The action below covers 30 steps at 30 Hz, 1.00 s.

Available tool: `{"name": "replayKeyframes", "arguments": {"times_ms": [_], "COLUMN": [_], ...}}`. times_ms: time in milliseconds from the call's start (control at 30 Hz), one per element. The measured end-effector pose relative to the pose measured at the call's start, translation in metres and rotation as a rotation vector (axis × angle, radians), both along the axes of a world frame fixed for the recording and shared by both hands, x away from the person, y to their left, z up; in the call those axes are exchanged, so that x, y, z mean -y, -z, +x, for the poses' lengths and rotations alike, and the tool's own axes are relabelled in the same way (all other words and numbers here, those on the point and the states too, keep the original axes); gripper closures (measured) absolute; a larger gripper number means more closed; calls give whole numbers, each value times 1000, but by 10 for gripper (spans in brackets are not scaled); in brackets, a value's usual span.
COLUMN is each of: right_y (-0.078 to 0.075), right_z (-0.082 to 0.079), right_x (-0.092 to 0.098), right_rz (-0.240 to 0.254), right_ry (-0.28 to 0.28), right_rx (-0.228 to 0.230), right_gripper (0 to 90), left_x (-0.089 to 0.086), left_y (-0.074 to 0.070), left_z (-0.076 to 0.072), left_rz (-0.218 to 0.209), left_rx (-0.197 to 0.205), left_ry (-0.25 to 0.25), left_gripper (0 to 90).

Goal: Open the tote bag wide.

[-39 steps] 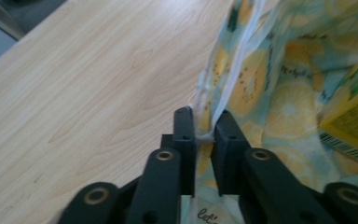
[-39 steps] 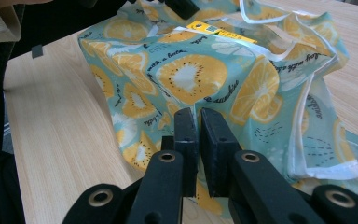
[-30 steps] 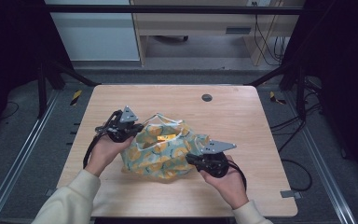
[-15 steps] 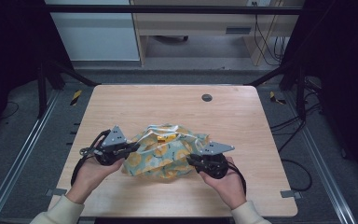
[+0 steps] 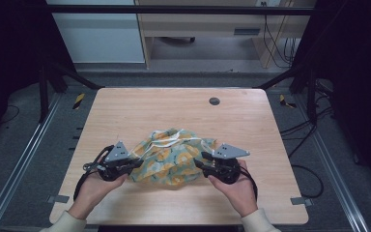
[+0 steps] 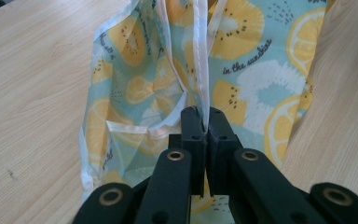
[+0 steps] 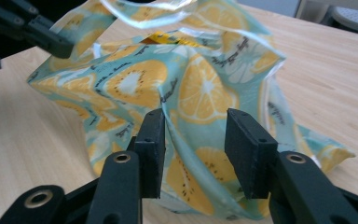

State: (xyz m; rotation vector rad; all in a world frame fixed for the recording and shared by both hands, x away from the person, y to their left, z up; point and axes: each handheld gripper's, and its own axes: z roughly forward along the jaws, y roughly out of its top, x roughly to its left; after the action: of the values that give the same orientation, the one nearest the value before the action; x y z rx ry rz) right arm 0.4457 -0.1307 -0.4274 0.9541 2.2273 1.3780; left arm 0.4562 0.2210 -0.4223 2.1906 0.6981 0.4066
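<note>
Two grippers on one piece of cloth, and I'm running them from my desk. The fruit-print cloth (image 5: 171,157) sits crumpled in a heap on the table (image 5: 140,104), directly between my two tools, toward the near edge.

Left gripper (image 6: 204,116) first — its jaws are pinched together on the white ribbon trim (image 6: 201,70) of the cloth, which runs straight up from between the tips. That hold looks firm.

Right gripper (image 7: 195,135) — its jaws have just been opening. They now stand apart, with a fold of the cloth bulging up between them, and I can't see either pad pressing on it. So I read this side as let go.

My judgement: I'm in the middle of regrasping. The left keeps its corner anchored while the right hunts for a better place to pinch, probably so the heap can be spread or folded flat.

Next move, as I see it: slide the right tool along the fabric just ahead of its tips until it finds a hem or corner, not a thick bunch, then close. Grabbing several layers at once would only drag the heap — so I want a single edge between the pads.
</note>
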Motion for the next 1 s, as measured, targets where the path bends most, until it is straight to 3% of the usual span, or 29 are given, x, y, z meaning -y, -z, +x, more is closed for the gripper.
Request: {"name": "replayKeyframes", "arguments": {"times_ms": [133,233,300,433,500,633,833,1000], "right_y": [-9,-19,-19,-15,-11,-6,-3,-6], "right_z": [1,8,12,18,21,23,17,12], "right_x": [4,15,16,13,8,3,1,3], "right_rz": [16,49,59,54,22,-2,-11,-4], "right_ry": [23,94,109,96,89,68,42,33], "right_rx": [24,64,48,16,3,-22,-17,-5], "right_gripper": [552,560,560,580,589,695,877,898], "left_x": [-1,-2,-2,-2,-3,-4,-4,-5], "left_y": [4,7,8,9,9,10,10,10], "left_z": [1,2,2,2,2,2,-1,-1], "left_rz": [2,5,7,3,6,-2,1,-4], "left_rx": [-11,-20,-21,-26,-24,-26,-24,-28], "left_ry": [-2,0,3,1,-1,-3,3,3], "left_gripper": [876,876,876,876,876,876,878,879]}}
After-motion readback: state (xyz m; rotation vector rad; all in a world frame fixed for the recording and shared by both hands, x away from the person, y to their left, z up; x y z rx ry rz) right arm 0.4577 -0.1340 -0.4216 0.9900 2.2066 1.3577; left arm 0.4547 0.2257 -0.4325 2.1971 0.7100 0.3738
